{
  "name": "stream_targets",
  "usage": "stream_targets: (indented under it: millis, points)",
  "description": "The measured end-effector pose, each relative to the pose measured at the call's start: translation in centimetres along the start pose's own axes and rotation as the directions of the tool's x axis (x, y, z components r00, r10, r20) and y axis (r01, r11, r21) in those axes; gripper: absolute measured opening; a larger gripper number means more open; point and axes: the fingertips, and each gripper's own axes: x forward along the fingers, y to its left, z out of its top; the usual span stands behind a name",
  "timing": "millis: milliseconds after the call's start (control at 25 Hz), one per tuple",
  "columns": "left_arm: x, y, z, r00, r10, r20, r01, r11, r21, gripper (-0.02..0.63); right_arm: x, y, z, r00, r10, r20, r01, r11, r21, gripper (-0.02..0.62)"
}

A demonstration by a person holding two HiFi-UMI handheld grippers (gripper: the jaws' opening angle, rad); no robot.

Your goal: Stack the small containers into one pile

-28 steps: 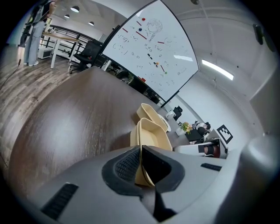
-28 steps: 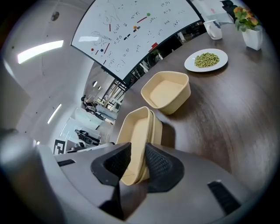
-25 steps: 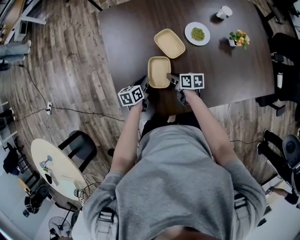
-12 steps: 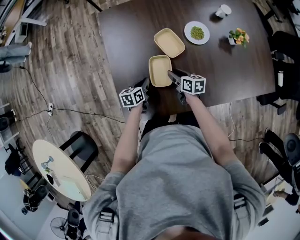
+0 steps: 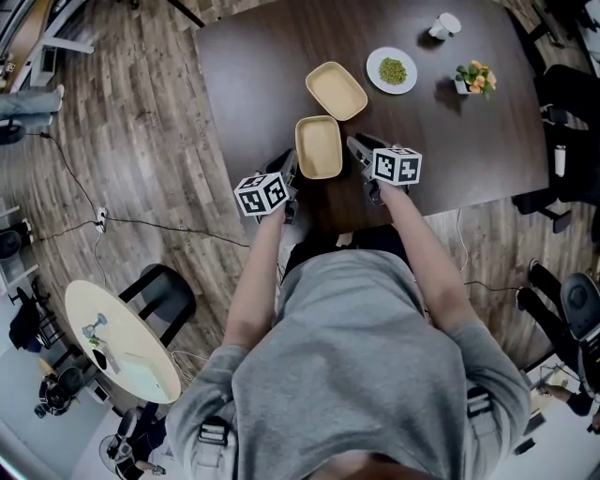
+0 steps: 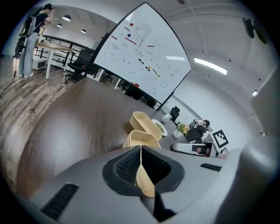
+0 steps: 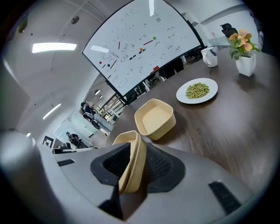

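Note:
Two tan small containers sit on the dark table. The near container (image 5: pixel 319 147) lies between both grippers, and the far container (image 5: pixel 337 91) stands apart behind it. My left gripper (image 5: pixel 289 172) is shut on the near container's left wall, whose thin rim (image 6: pixel 141 168) is pinched between the pads. My right gripper (image 5: pixel 356 147) has the right rim (image 7: pixel 133 162) between its pads. Its jaws have just been closing and press on that rim. The far container (image 7: pixel 155 118) shows beyond it, with nothing in it.
A white plate of green food (image 5: pixel 392 69) lies at the back right, with a white cup (image 5: pixel 447 25) and a small flower pot (image 5: pixel 474 78) beyond it. The table's front edge (image 5: pixel 328 225) runs just below the grippers. Office chairs stand to the right.
My right gripper has moved a little to the right and away along the near container's right side. The left gripper and the near container stay about where they were.

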Motion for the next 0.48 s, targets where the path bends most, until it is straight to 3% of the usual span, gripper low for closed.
stream_targets:
  millis: [320, 480]
  points:
    - [1.2, -0.1, 1.5, 1.0, 0.023, 0.017, -0.022, 1.0, -0.018, 0.026, 0.6, -3.8, 4.8, 0.998, -0.057, 0.008, 0.058, 0.998, -0.037, 0.107]
    - [1.3, 0.6, 1.3, 0.999, 0.044, 0.016, -0.043, 0.998, -0.044, 0.026, 1.8, -4.9, 7.7, 0.997, -0.079, -0.005, 0.078, 0.987, -0.14, 0.097]
